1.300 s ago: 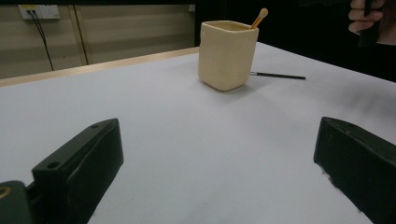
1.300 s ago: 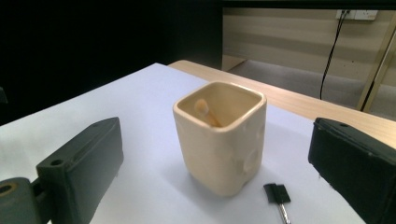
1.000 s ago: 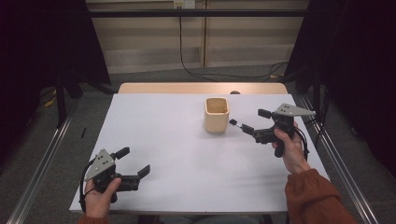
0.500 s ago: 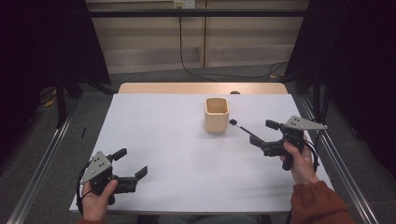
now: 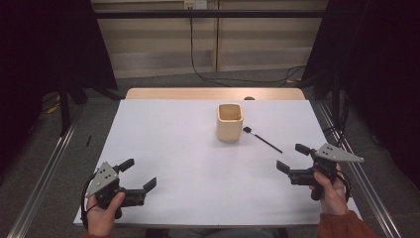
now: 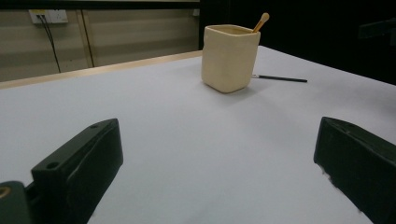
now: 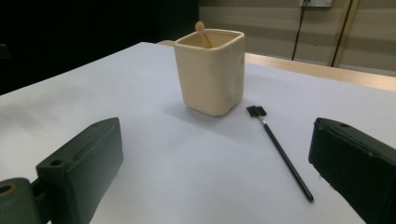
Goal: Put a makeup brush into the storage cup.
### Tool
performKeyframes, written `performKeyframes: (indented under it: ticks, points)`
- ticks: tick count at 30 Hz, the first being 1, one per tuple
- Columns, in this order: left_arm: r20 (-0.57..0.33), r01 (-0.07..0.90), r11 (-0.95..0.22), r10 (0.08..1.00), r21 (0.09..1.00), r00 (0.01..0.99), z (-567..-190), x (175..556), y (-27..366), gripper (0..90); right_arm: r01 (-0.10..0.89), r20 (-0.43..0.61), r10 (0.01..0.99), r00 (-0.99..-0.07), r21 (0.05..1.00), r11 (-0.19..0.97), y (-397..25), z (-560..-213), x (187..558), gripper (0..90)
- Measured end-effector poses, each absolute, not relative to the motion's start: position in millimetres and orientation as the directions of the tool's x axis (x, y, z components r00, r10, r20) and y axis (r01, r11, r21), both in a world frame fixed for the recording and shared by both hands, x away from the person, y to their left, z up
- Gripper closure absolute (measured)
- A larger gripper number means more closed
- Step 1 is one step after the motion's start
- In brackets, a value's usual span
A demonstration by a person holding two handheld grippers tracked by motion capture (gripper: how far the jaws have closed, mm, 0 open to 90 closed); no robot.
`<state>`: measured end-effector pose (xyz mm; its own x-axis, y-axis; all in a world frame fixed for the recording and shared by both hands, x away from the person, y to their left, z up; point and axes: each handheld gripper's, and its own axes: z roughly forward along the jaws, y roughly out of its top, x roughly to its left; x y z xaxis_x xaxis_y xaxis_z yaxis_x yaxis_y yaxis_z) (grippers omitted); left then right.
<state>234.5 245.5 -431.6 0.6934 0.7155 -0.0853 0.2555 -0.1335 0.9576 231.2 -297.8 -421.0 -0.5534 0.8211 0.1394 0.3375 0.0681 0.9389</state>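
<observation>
**Brush beside the cup, both tongs empty**

From above, we hold left tongs (image 5: 140, 181) and right tongs (image 5: 292, 158) spread, well short of the cup (image 5: 230, 121).

Right gripper view: the brush (image 7: 280, 150) lies just beside the cup; a careless grab could roll it.

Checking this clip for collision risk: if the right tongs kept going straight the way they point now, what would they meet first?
Probably the thin black brush lying on the table; beyond it stands the cream cup. The right tongs are open and empty. Depth is hard to judge, so they might pass above the brush.
</observation>
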Motion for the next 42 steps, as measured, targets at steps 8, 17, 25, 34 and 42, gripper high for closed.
performKeyframes:
  ticks: [8, 17, 25, 34, 42]
  points:
    - [-0.086, 0.252, -0.129, 0.714, 0.959, 0.695, -431, 233, 245, 1.3, 0.326, 0.138, 0.834, -0.534, 0.944, 0.052, -310, -430, 212, 1.5]
    - [-0.09, 0.254, -0.124, 0.717, 0.959, 0.691, -431, 236, 247, 1.3, 0.308, 0.137, 0.83, -0.541, 0.95, 0.044, -309, -428, 213, 2.0]
    - [-0.081, 0.249, -0.134, 0.712, 0.959, 0.697, -431, 235, 246, 1.3, 0.282, 0.114, 0.835, -0.538, 0.958, 0.051, -306, -425, 215, 3.5]
    - [-0.074, 0.244, -0.139, 0.711, 0.96, 0.699, -429, 235, 241, 1.3, 0.27, 0.11, 0.815, -0.569, 0.961, 0.059, -304, -418, 227, 0.8]
    - [-0.077, 0.244, -0.139, 0.706, 0.96, 0.704, -430, 237, 241, 1.3, 0.27, 0.103, 0.798, -0.593, 0.96, 0.077, -300, -411, 249, 1.3]
